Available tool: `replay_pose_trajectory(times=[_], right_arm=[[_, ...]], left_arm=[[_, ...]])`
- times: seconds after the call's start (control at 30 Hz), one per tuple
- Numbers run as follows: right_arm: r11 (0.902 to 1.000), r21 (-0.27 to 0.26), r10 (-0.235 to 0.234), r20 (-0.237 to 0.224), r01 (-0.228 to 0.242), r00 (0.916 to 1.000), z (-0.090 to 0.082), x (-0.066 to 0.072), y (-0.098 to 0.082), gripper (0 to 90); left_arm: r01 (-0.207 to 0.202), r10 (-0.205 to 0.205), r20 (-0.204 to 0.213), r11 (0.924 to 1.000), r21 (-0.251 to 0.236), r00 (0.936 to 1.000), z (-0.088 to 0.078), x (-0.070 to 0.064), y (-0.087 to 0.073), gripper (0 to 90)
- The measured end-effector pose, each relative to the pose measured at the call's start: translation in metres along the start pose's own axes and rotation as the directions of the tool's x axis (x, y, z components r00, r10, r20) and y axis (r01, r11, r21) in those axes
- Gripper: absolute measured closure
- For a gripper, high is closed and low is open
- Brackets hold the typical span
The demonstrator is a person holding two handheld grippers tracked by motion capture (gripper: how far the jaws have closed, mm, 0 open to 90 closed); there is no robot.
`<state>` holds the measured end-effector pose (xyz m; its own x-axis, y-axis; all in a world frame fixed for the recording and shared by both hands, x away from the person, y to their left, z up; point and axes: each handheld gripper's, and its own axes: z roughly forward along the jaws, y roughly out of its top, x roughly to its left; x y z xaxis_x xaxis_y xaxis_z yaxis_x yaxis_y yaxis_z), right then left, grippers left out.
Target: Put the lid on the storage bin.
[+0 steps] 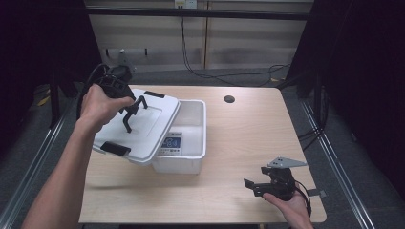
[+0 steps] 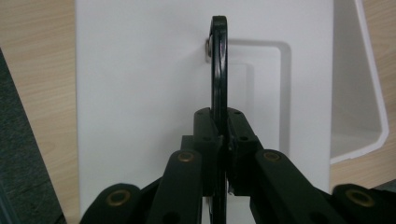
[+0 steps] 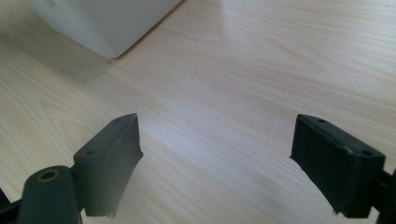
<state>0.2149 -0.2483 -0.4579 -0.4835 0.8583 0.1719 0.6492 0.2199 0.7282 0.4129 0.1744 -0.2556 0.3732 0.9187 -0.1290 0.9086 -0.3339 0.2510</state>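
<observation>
Desk (image 1: pixel 239 143): pale wood-grain top carrying all items; a dark round hole (image 1: pixel 229 99) sits near its far edge in the high view.

Box (image 1: pixel 191 143): white plastic, open-topped, left of centre on the desk. The high view shows a label (image 1: pixel 172 141) on its inner near wall, with a blue panel and dark print too small to read. The right gripper view shows one white corner (image 3: pixel 100 28) of it resting on the desk; the left gripper view shows its rim (image 2: pixel 373 102) at the right edge.

Lid (image 1: pixel 138 125): white, with black clips (image 1: pixel 114 148) at its near and far edges, held tilted over the left part of the box, overhanging the left rim. The high view gives this tilt and overlap. The left gripper view shows instead the recessed panel in the lid's top and the black handle (image 2: pixel 218 70) standing edge-on, with its pivot pin at the top end.

Left tongs (image 1: pixel 132 110): closed on the handle, which passes between the pads (image 2: pixel 208 135); this grip is plain in the left gripper view.

Right tongs (image 1: pixel 252 186): spread wide with nothing between them, held low above bare desk near the front right corner, well apart from the box. The right gripper view shows both pads (image 3: pixel 112 158) with wood grain between them.
</observation>
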Motion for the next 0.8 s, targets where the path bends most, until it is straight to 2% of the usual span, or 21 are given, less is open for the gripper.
replay_pose_trajectory(times=[0.07, 0.1, 0.53, 0.63, 0.73, 0.8], right_arm=[[1.0000, 0.000, 0.000, -0.001, 0.000, 1.0000, 0.000, 0.000, 0.000, 15.1], [1.0000, 0.002, -0.002, -0.004, 0.002, 1.0000, 0.000, 0.000, 0.000, 15.1], [1.0000, 0.005, -0.004, -0.013, 0.004, 0.9999, 0.001, 0.000, 0.000, 15.4], [1.0000, 0.006, -0.004, -0.014, 0.004, 0.9999, 0.001, 0.000, 0.000, 15.4], [1.0000, 0.005, -0.004, -0.013, 0.005, 0.9999, 0.000, 0.000, 0.000, 15.4], [1.0000, 0.005, -0.005, -0.014, 0.005, 0.9999, 0.000, 0.000, 0.000, 15.4]], left_arm=[[0.001, -0.001, -0.002, 1.0000, -0.007, 1.0000, 0.000, -0.002, 0.001, 84.8], [-0.006, 0.006, 0.008, 1.0000, 0.005, 0.9999, 0.002, -0.005, 0.003, 84.9], [0.024, -0.024, 0.006, 0.9997, -0.010, 0.9997, 0.003, -0.026, 0.014, 84.9], [0.030, -0.030, -0.004, 0.9995, -0.009, 0.9995, 0.005, -0.032, 0.017, 84.9], [0.057, -0.058, -0.030, 0.9979, -0.030, 0.9979, 0.006, -0.036, 0.019, 84.9], [0.069, -0.070, -0.033, 0.9974, -0.023, 0.9970, 0.008, -0.039, 0.020, 84.9]])
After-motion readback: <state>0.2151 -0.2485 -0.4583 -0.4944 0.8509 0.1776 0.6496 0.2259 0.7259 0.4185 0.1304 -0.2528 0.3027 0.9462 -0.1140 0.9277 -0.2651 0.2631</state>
